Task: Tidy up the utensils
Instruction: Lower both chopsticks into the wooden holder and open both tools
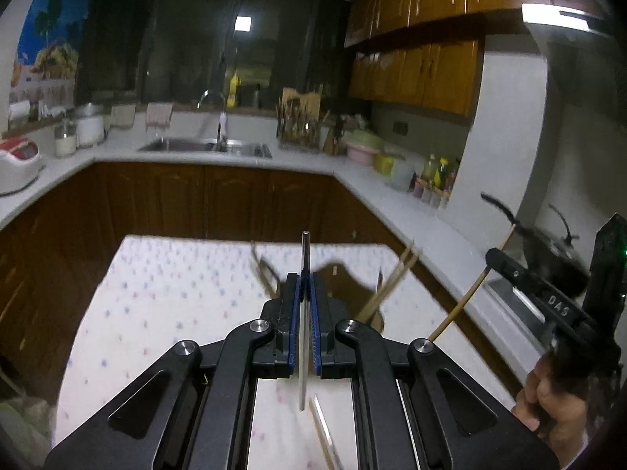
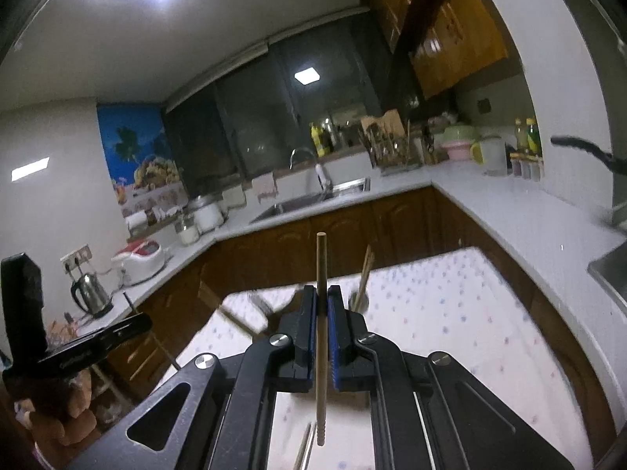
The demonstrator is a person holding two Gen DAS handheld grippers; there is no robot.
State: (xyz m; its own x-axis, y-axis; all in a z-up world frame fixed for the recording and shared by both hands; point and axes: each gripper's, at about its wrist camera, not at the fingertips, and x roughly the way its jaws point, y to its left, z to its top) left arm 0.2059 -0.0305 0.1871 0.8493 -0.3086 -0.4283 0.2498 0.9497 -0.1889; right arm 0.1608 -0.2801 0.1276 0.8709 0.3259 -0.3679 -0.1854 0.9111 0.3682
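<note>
Gripping a slim metal chopstick (image 1: 305, 313), the left gripper (image 1: 305, 293) has its blue-padded jaws closed on the shaft, which stands nearly upright between them; its squared grey tip rises above the pads and its lower end hangs below, over the near part of the dotted tablecloth (image 1: 176, 293). The chopstick is flat-sided, silvery and plain. The right gripper (image 2: 322, 305) is likewise clamped on a wooden chopstick (image 2: 321, 333), held upright, pale brown and round at the top, with ridged grooves near its lower tip. In the left wrist view the same wooden chopstick (image 1: 470, 293) shows as a thin tan stick slanting through the right gripper (image 1: 493, 258) beyond the cloth's right edge, a hand (image 1: 556, 403) grasping that tool's handle. Both chopsticks are held in the air above the cloth, touching nothing else. Toward the far edge of the cloth stands a holder (image 2: 360, 301) with several wooden chopsticks (image 2: 365, 270) leaning out of it, blurred. More sticks (image 1: 321, 431) lie on the cloth near its front edge, beneath the left gripper.
</note>
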